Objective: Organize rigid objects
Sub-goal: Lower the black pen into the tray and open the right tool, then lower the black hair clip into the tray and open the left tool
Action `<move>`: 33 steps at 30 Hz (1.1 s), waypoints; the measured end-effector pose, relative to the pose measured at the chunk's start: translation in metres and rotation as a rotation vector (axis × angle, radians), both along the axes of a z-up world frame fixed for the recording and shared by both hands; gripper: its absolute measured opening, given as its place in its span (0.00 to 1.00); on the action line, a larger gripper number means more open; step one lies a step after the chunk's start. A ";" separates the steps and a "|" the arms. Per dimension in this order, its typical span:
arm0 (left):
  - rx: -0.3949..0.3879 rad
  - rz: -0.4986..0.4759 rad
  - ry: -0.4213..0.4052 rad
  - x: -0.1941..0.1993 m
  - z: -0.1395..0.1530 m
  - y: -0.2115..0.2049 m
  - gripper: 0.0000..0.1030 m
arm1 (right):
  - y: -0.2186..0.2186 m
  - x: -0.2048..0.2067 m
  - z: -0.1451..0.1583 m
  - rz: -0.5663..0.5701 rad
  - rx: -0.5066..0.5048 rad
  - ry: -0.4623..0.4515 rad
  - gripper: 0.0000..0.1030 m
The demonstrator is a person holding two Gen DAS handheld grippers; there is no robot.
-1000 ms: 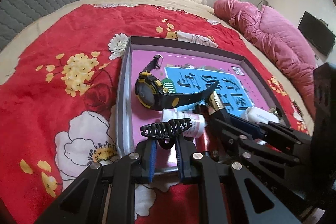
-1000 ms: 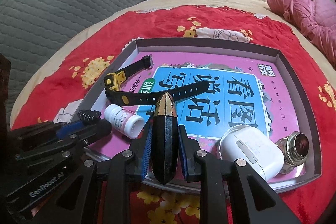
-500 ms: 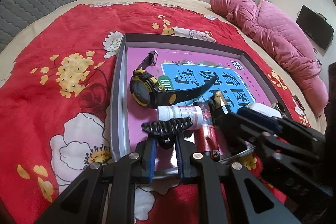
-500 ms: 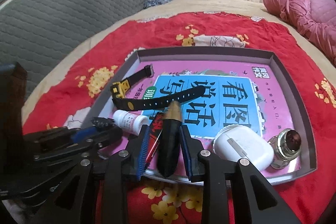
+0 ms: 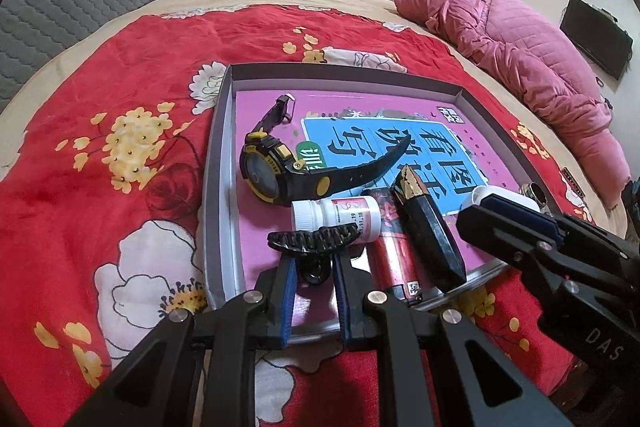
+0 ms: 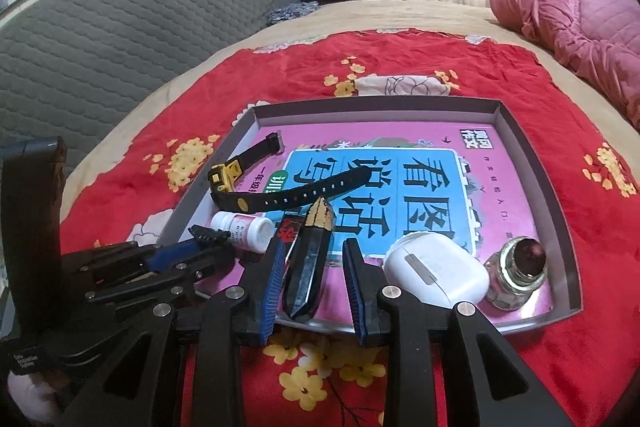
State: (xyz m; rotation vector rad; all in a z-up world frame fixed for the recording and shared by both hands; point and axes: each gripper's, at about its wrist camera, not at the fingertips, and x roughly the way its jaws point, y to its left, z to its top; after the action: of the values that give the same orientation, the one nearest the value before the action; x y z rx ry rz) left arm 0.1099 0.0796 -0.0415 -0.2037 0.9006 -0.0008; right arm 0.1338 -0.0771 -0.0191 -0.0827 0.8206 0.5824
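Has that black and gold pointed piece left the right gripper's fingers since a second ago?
Yes. The black and gold pointed piece now lies in the grey tray beside the white bottle; the right gripper has let go and drawn back toward the near rim.

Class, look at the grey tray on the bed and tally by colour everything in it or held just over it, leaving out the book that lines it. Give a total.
Black: 3 (watch, pointed case, hair claw held by the left gripper)
White: 2 (pill bottle, earbud case)
Red: 1 (lighter)
Clear glass: 1 (jar)
Total: 7

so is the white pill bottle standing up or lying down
Lying down: the white pill bottle rests on its side in the tray, cap toward the tray's left wall.
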 end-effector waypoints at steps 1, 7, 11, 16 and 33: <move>0.005 -0.003 -0.004 0.000 0.000 0.000 0.17 | -0.001 -0.001 0.000 -0.002 -0.002 -0.001 0.30; 0.012 -0.007 -0.008 -0.001 0.000 -0.002 0.18 | -0.009 -0.005 0.005 -0.018 -0.010 -0.016 0.30; 0.019 -0.005 -0.010 -0.001 0.001 -0.002 0.19 | -0.017 -0.008 0.008 -0.036 -0.016 -0.026 0.30; 0.007 -0.008 -0.013 -0.001 0.002 -0.002 0.28 | -0.029 -0.010 0.011 -0.066 -0.023 -0.034 0.30; 0.030 0.010 -0.037 -0.015 0.013 -0.004 0.48 | -0.052 -0.022 0.027 -0.108 -0.043 -0.075 0.31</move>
State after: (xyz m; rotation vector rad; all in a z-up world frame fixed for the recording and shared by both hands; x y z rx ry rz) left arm 0.0948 0.0753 -0.0285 -0.1801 0.8626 0.0180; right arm 0.1117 -0.1288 0.0080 -0.0979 0.7601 0.4576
